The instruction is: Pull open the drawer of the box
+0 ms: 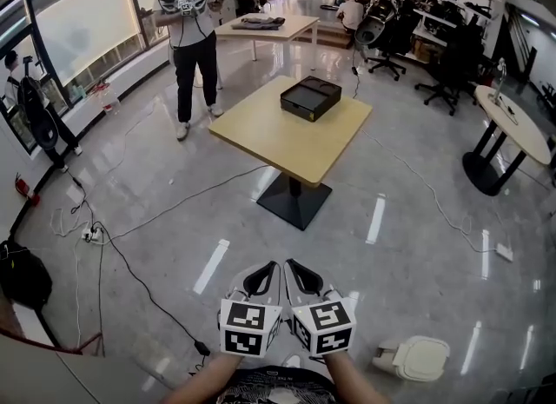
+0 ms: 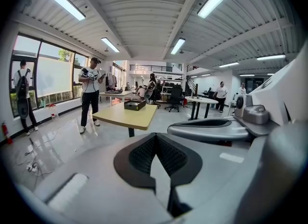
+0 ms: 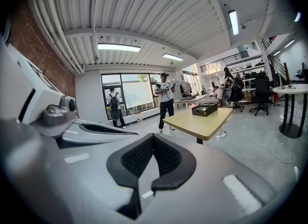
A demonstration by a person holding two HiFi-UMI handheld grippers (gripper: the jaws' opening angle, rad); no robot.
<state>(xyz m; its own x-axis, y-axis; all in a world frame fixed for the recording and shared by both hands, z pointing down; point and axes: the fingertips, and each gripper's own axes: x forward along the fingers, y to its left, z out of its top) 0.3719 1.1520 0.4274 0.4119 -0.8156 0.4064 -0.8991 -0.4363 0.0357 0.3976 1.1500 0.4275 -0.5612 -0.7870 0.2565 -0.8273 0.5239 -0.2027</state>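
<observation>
A flat black box [image 1: 310, 98] lies at the far end of a square wooden table [image 1: 287, 137] several steps ahead of me. The box also appears small in the left gripper view [image 2: 134, 104] and in the right gripper view [image 3: 204, 109]. Its drawer looks closed from here. My left gripper [image 1: 262, 274] and right gripper [image 1: 298, 272] are side by side close to my body, low over the floor and far from the table. Both are shut with nothing between the black pads [image 2: 144, 155] [image 3: 137, 158]; each gripper's tip [image 2: 155, 138] [image 3: 153, 138] points toward the table.
A person [image 1: 193, 37] stands at the table's far left holding a device. Cables [image 1: 130, 263] trail across the glossy floor on the left, beside a black bag [image 1: 22, 276]. A white object [image 1: 417, 357] lies on the floor at my right. Office chairs [image 1: 391, 37] and a round table [image 1: 512, 124] stand beyond.
</observation>
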